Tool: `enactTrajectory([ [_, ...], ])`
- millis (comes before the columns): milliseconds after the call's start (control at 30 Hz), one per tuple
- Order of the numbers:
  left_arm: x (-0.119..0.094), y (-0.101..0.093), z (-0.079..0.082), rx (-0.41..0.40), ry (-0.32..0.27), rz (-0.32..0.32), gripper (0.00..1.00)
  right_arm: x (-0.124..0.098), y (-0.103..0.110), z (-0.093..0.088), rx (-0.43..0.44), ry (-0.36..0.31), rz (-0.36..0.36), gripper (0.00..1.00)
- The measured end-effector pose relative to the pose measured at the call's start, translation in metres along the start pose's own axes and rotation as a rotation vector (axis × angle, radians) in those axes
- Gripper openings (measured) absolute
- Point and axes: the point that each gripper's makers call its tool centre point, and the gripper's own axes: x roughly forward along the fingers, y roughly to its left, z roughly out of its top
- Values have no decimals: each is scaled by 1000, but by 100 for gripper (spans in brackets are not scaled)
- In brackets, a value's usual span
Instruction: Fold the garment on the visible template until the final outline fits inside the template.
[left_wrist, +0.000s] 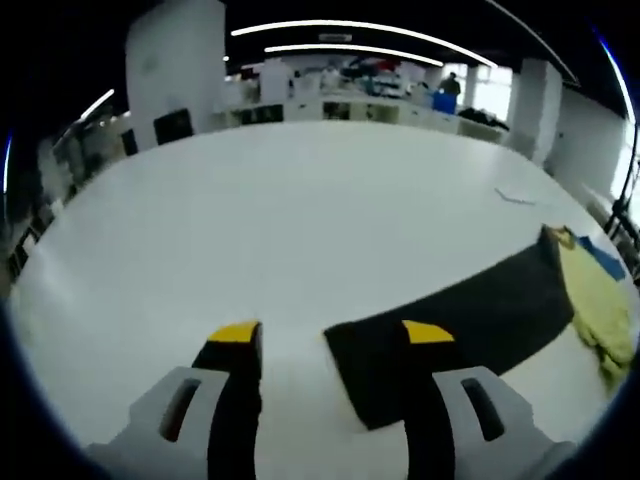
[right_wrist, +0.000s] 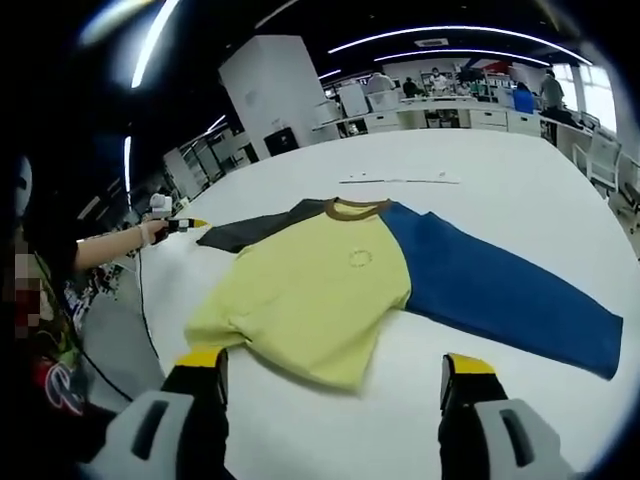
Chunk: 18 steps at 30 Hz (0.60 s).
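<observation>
A long-sleeved T-shirt with yellow body, black sleeve and blue sleeve lies spread flat on the white table; left gripper jaws spread by the black cuff, right gripper jaws spread above the hem

Garment flat on table, sleeves spread to both sides.

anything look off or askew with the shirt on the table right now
Nothing damaged or spilled. The shirt lies flat and unfolded on the white table, both long sleeves spread wide: the blue sleeve to one side, the dark sleeve to the other. No template outline is visible, which is odd given the task.
</observation>
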Motion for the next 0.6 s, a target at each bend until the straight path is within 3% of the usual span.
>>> enactTrajectory([
  [233,-34,-37,10,41,-67,-53,48,1,6,5,-18,-19,17,88],
  [433,-55,-70,11,66,-87,-111,45,0,11,5,-27,-29,25,87],
  [600,-71,-114,5,83,-94,-206,42,0,14,3,-27,-42,32,86],
])
